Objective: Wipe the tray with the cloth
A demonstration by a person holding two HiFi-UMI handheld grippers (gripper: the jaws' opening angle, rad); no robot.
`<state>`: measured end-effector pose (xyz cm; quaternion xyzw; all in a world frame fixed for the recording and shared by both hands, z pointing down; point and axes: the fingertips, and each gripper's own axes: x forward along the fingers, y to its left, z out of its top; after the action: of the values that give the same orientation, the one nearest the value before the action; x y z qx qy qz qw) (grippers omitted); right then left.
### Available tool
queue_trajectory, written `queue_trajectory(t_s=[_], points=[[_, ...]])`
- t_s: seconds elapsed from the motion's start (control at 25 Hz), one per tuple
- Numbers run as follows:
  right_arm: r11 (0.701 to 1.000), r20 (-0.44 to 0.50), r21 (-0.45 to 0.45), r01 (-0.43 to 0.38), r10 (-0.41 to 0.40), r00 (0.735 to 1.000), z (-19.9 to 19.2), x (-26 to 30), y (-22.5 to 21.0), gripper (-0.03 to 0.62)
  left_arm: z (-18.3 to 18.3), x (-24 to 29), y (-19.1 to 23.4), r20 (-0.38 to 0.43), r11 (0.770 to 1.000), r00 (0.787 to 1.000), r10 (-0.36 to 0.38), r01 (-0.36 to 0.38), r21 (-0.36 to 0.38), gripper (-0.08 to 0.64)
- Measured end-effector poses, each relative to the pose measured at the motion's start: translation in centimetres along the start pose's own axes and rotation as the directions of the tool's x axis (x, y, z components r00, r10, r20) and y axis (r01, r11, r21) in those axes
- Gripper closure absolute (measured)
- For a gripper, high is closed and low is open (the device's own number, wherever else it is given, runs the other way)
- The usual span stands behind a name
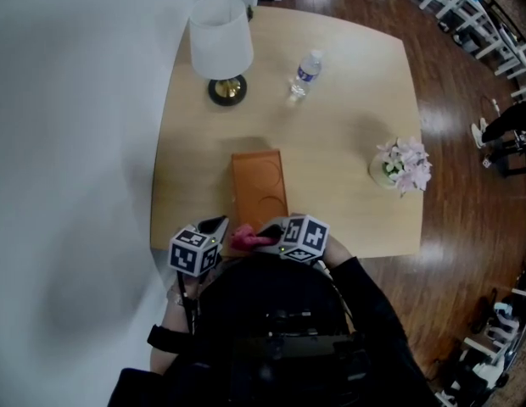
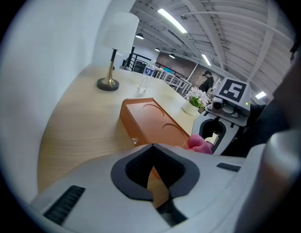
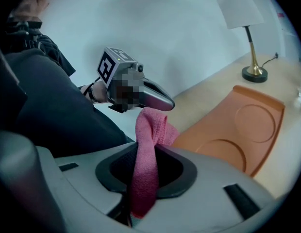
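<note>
The orange tray (image 1: 259, 185) (image 2: 155, 120) (image 3: 242, 130), with two round recesses, lies on the wooden table (image 1: 348, 125) close to its front edge. Both grippers hover just before the tray's near end. My right gripper (image 1: 267, 231) (image 3: 141, 198) is shut on a pink cloth (image 1: 246, 238) (image 3: 148, 164), which stands up folded out of its jaws. In the left gripper view the pink cloth (image 2: 200, 143) shows at the right gripper's tip. My left gripper (image 1: 216, 225) (image 2: 158, 198) is beside it on the left, jaws shut with nothing between them.
A white-shaded lamp (image 1: 221, 49) stands at the table's far left, a water bottle (image 1: 304, 75) to its right. A pot of pink flowers (image 1: 400, 166) sits at the right. A white wall runs along the table's left side.
</note>
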<state>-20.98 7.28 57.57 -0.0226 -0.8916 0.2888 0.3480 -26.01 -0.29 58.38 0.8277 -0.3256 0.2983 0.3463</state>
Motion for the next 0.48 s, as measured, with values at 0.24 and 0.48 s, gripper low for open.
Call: queue_trajectory(t_s=[0.24,0.48], points=[[0.978,0.268,0.178,0.112,-0.157,0.95,1.9,-6.7,-4.4,0.491,1.6,1.2,-1.0,-0.022,0.999,1.0,-0.016,0.017,0.043,0.554],[0.855,0.306,0.392,0.341,-0.47,0.828,0.2,-13.2,-12.0,0.491,4.3,3.1,-2.2,-0.051,0.993,0.998,-0.025,0.031,0.116,0.554]])
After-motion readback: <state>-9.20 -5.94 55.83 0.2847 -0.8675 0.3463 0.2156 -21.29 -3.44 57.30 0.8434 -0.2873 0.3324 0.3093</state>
